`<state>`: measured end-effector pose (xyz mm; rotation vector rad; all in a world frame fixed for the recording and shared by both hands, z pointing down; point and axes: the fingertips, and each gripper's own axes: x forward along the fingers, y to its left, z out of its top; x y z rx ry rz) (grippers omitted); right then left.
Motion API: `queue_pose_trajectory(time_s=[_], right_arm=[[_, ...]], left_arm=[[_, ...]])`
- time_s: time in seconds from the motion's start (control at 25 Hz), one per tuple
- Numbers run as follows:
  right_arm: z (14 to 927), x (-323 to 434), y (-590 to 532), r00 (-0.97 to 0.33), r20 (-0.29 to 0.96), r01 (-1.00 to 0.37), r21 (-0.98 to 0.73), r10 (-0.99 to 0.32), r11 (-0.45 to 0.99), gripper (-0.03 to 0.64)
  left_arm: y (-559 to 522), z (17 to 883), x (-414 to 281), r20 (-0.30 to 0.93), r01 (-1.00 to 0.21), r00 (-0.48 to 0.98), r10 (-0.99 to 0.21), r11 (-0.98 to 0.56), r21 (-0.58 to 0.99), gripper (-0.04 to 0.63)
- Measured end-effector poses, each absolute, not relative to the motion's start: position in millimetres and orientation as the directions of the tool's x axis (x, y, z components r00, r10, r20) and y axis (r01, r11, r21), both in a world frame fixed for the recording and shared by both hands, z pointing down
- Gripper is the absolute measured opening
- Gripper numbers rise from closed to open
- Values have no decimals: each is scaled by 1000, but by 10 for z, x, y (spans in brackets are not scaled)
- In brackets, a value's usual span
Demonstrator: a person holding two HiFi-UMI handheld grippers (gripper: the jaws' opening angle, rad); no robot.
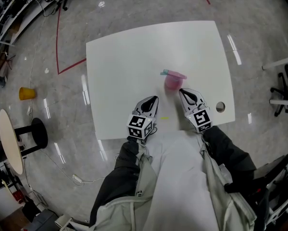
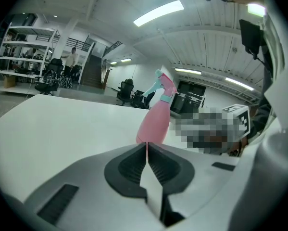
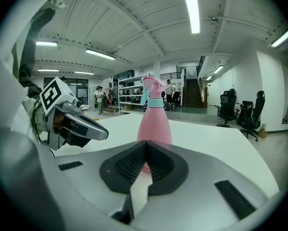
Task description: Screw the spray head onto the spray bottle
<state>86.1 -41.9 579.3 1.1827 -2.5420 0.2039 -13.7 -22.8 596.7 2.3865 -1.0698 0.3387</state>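
A pink spray bottle [image 1: 173, 80] stands upright on the white table [image 1: 124, 61], with its teal-collared spray head [image 1: 166, 72] on top. My right gripper [image 1: 185, 94] is shut and empty, just in front of the bottle; the bottle [image 3: 154, 121] rises right beyond its closed fingertips in the right gripper view. My left gripper [image 1: 153, 101] is also shut and empty, near the table's front edge, left of the bottle. From the left gripper view the bottle [image 2: 155, 119] stands ahead with the spray head [image 2: 162, 86] on it.
A round hole [image 1: 220, 107] sits in the table near its right front corner. A small yellow mark [image 1: 165, 118] lies on the table between the grippers. The person's legs are below the table's front edge. Office chairs and shelves stand further off.
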Motion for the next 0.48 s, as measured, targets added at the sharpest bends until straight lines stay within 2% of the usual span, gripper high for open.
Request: queue_pose_trajectory(time_s=[0.48], right_arm=[[5864, 948, -426, -591, 370, -772, -2, -717, 636, -5]], left_arm=[[-212, 6060, -87, 448, -751, 659, -604, -563, 346, 20]])
